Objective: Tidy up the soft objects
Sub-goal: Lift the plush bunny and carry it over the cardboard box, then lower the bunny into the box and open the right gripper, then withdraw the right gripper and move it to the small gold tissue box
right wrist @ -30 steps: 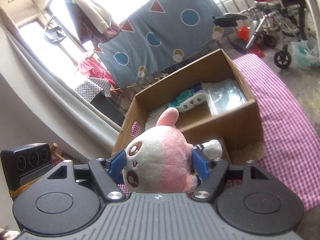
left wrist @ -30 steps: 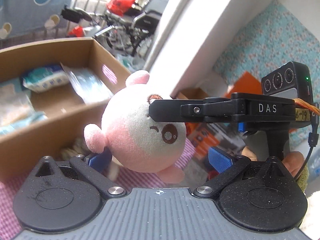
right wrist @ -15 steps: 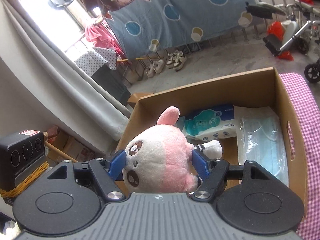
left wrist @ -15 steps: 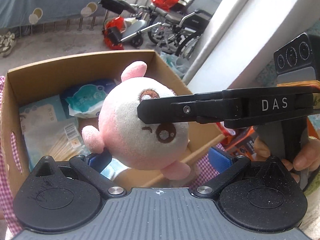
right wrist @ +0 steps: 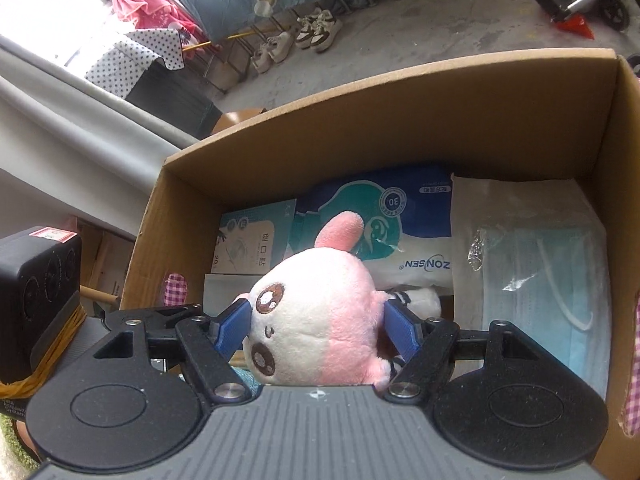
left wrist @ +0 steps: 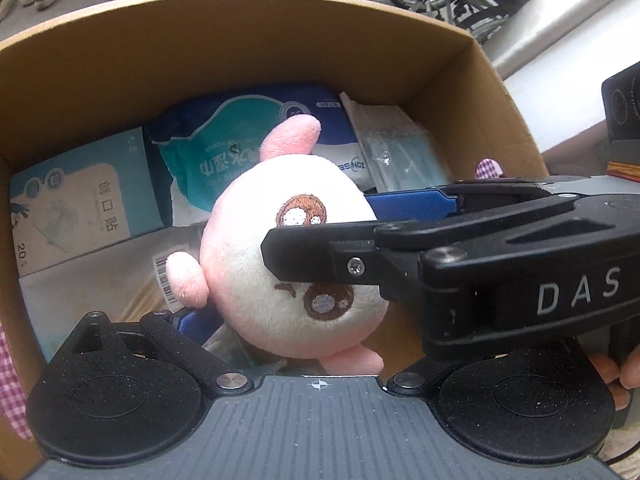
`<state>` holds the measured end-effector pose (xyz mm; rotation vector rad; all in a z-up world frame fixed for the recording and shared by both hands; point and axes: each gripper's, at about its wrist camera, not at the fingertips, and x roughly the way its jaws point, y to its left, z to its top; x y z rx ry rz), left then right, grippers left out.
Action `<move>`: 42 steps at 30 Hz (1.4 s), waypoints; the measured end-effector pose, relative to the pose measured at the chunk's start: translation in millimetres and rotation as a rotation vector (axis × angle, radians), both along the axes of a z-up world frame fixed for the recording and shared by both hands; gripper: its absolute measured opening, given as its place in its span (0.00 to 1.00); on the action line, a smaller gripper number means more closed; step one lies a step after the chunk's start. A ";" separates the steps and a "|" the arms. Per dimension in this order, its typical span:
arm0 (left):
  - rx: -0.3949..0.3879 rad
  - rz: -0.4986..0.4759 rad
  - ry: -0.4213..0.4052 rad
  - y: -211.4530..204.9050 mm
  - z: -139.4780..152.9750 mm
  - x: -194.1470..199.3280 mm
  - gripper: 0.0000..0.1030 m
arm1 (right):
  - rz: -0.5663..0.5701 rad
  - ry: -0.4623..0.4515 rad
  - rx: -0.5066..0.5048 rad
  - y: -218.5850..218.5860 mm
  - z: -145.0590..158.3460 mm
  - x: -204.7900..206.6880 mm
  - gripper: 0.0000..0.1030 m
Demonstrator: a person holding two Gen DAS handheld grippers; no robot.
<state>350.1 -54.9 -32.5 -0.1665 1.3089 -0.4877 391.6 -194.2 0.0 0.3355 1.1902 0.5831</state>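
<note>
Right gripper (right wrist: 316, 330) fingers pinch plush toy (right wrist: 316, 320) by its sides — toy hangs above open cardboard box (right wrist: 400, 120). Left gripper (left wrist: 316, 316) fingers spread, empty, just beside toy. Step: placing. Next, likely: lower, release. Count — one toy, four packs in box.

I'm pinching the plush (right wrist: 316, 320) in my right gripper (right wrist: 316, 330) — my left gripper (left wrist: 320, 320) is hanging beside it, tilted downward.

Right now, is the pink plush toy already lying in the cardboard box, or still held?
Held: the right gripper is shut on the plush toy, blue pads pressing both sides, above the packets in the cardboard box.
</note>
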 end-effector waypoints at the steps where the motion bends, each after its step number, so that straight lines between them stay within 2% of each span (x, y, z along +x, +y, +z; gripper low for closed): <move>1: 0.003 0.002 0.006 0.8 -0.9 0.2 0.99 | 0.008 -0.001 -0.002 1.4 0.1 -0.7 0.74; 4: 0.014 -0.012 0.010 2.8 -4.2 -3.0 0.99 | 0.034 -0.015 -0.029 5.1 0.4 -4.1 0.75; 8: 0.045 0.001 0.012 2.3 -10.9 0.3 0.99 | 0.030 0.032 -0.028 4.6 -7.2 -5.8 0.76; 13: 0.048 -0.010 -0.005 0.1 -6.4 -4.0 0.99 | 0.028 0.015 -0.049 4.4 -3.3 -8.4 0.76; 16: 0.056 -0.003 -0.009 1.2 -4.7 -2.7 0.99 | 0.021 0.031 -0.059 5.1 -6.9 -4.8 0.82; 29: 0.037 0.010 -0.111 22.6 45.1 -28.8 0.99 | -0.037 0.060 -0.093 -2.1 1.5 -5.5 0.85; 37: 0.029 0.014 -0.188 24.8 69.3 -46.9 0.99 | -0.071 0.006 -0.086 -9.4 21.4 -16.4 0.85; 42: 0.003 0.019 -0.279 26.9 92.2 -66.9 0.99 | -0.094 -0.098 -0.037 -19.6 56.2 -39.7 0.85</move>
